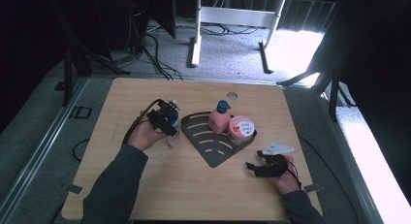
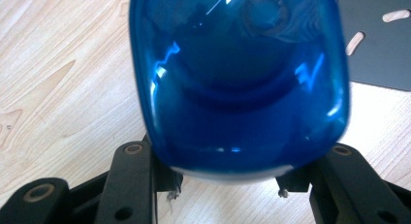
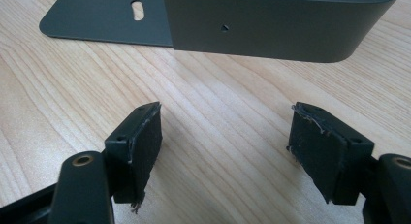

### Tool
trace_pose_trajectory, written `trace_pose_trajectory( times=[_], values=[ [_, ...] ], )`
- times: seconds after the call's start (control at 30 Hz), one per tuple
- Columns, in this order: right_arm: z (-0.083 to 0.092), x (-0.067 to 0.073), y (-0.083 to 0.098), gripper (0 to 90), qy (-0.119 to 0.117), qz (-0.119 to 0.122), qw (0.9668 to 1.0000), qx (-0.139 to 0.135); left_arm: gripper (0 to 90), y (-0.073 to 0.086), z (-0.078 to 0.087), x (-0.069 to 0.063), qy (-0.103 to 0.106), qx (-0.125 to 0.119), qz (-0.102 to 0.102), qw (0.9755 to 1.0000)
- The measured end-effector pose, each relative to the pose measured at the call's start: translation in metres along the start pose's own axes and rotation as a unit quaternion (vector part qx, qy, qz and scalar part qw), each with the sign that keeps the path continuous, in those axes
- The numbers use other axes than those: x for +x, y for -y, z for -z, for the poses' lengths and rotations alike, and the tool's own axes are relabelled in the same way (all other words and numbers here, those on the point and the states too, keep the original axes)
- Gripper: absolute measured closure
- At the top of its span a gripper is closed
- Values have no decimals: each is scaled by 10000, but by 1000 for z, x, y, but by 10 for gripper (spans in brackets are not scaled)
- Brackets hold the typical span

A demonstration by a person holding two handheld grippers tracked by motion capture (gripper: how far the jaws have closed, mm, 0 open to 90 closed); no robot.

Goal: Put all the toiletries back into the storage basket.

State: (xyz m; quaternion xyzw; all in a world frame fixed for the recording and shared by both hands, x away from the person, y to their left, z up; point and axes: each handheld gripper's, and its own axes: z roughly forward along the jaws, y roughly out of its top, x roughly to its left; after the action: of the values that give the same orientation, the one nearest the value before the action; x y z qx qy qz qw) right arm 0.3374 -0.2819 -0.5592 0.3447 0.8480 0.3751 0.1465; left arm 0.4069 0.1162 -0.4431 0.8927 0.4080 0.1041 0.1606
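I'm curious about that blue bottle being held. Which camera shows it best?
The left gripper view: the blue bottle sits large between that gripper's jaws, its glossy body plain. The high view shows it small, beside the dark tray, partly hidden by the left gripper. The right gripper view faces the tray's wall.

No text could be read with certainty. The round tub (image 1: pixel 241 129) in the dark tray (image 1: pixel 213 153) had a white and pink lid with some dark print on it, but the letters were too small and too blurred to read.
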Motion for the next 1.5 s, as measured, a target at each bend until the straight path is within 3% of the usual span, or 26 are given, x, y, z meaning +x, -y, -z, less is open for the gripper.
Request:
trace_pose_trajectory(
  times=[0.93,1.5],
  values=[
    [0,0,0,271,-6,3,10000,0,515,-5,-20,-3,-103,394,-66,9991],
    [0,0,0,271,-10,3,10000,-4,536,-4,-21,0,0,357,20,9994]
  ],
)
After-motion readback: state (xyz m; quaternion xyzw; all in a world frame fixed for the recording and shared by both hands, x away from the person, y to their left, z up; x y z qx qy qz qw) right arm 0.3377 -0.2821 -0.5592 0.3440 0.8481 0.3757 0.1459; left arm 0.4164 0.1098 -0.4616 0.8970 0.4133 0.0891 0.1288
